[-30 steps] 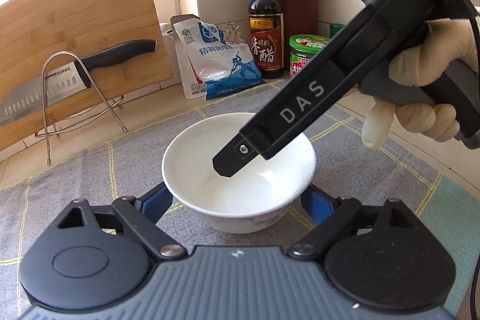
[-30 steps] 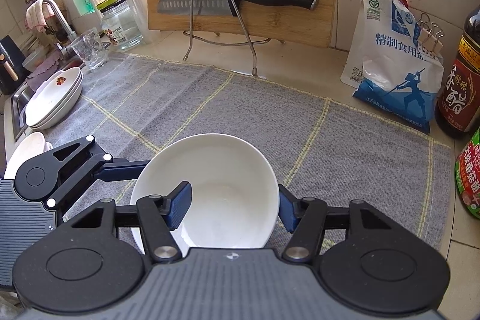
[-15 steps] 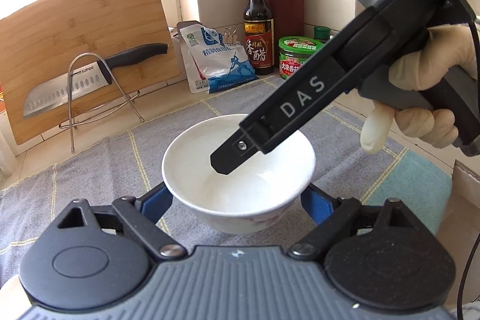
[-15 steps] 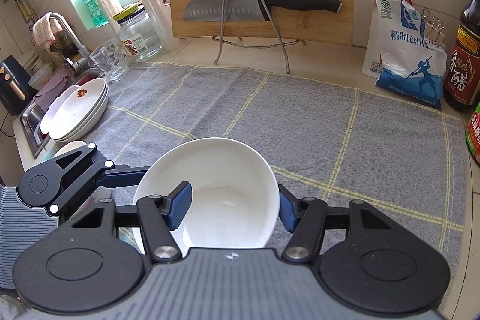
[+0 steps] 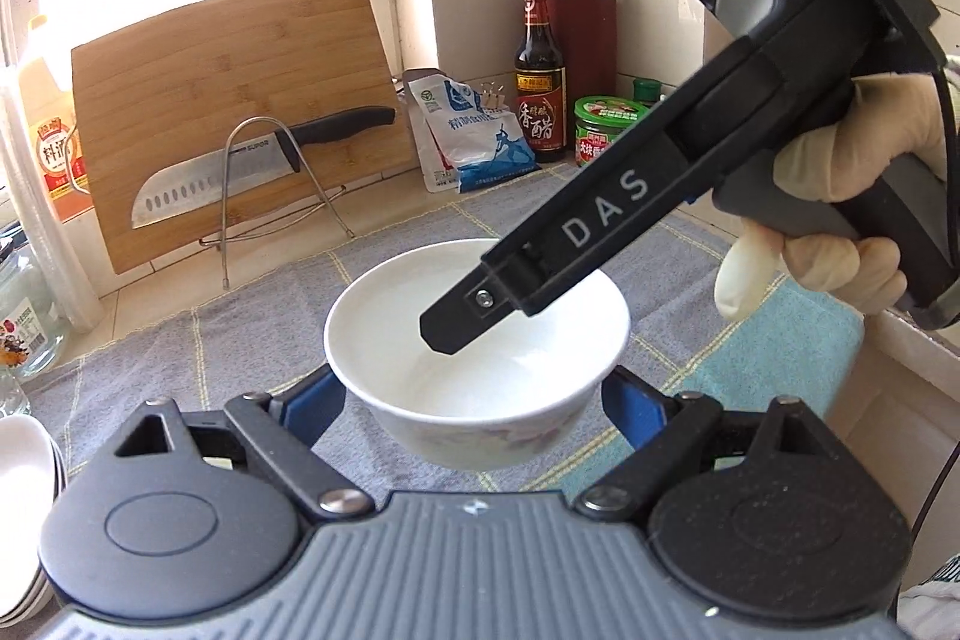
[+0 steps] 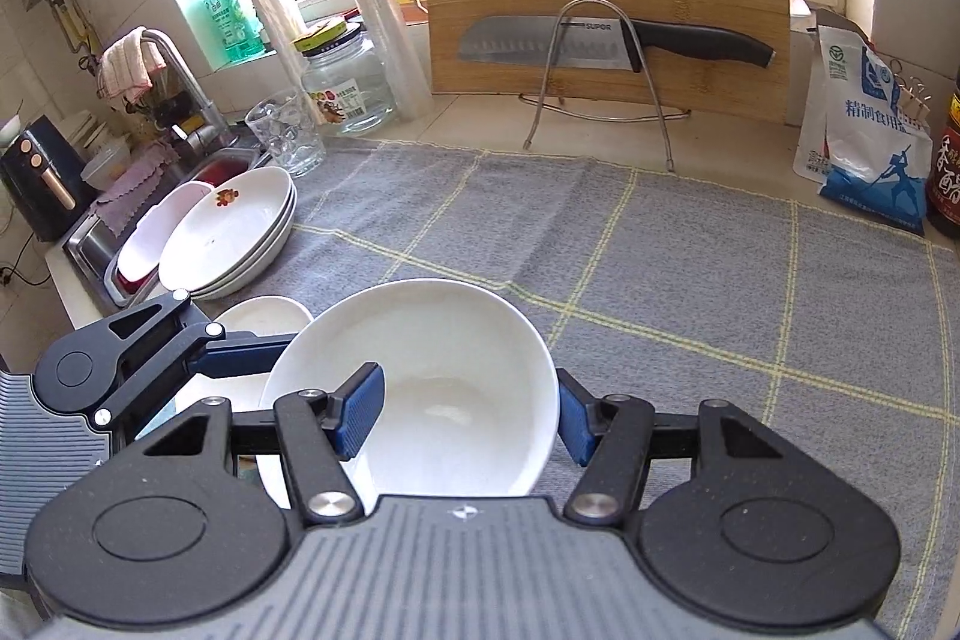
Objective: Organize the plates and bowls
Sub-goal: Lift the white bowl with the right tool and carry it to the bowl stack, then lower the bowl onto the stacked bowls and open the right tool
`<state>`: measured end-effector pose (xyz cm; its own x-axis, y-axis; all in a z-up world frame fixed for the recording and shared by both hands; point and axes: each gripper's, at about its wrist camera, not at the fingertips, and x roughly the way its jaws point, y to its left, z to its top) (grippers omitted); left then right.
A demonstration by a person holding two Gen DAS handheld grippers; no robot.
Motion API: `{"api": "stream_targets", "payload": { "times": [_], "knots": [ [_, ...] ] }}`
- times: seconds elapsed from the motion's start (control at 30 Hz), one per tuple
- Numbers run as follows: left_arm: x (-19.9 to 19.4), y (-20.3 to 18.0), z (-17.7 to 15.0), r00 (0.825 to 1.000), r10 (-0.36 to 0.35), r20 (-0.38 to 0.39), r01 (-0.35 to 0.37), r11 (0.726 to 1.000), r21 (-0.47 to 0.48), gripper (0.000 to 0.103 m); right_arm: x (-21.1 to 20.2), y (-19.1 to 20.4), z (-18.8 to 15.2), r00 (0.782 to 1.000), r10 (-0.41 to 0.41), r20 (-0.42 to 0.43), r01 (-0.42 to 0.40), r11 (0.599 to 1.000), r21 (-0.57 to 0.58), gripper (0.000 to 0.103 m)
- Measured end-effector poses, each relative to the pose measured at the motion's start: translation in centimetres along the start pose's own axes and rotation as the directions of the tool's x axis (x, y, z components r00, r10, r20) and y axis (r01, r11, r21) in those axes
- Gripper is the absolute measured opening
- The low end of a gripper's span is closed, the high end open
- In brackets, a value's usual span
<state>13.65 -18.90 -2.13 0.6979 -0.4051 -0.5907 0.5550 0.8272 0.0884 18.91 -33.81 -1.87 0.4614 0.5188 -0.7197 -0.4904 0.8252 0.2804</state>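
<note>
The bowl (image 6: 420, 388) is travelling left above the grey cloth (image 6: 660, 280) on the bench: the plates (image 6: 228, 232) by the sink are now much nearer than a second ago, so I judge stacking is close. The left hand-held gripper (image 5: 474, 400) is cradling it from both sides, and the right hand-held gripper (image 6: 468, 418) is pinching its rim, one finger inside.

right gripper (image 5: 444, 334) arm: "DAS"
knife (image 6: 594, 43) blade: "SUPOR"
dark bottle (image 5: 540, 82) label: "香醋"
salt bag (image 6: 864, 142): "精制食用", rest cut off
orange bottle (image 5: 51, 142) label: "料酒"
</note>
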Motion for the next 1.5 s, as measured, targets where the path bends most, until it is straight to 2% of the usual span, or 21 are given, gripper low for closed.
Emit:
{"api": "stream_targets", "payload": {
  "times": [0.43,0.7,0.97,1.5],
  "knots": [
    [-4.9,3.8,-2.8,0.998,0.061,0.01,-0.061,0.997,-0.044,0.092,2.3,6.7,1.2,0.999,0.05,-0.009,-0.05,0.997,-0.067,0.066],
    [-6.3,5.7,-4.2,0.995,0.099,0.001,-0.098,0.993,-0.07,0.092,4.3,9.5,2.0,0.997,0.07,-0.026,-0.073,0.992,-0.103,0.066],
    [-6.1,7.3,-5.0,0.994,0.106,-0.013,-0.106,0.991,-0.081,0.092,6.0,10.8,2.6,0.997,0.058,-0.043,-0.063,0.991,-0.122,0.066],
    [-5.0,8.0,-5.5,0.996,0.07,-0.057,-0.075,0.992,-0.106,0.092,7.1,10.7,2.2,0.996,0.041,-0.078,-0.049,0.992,-0.114,0.066]
  ]
}}
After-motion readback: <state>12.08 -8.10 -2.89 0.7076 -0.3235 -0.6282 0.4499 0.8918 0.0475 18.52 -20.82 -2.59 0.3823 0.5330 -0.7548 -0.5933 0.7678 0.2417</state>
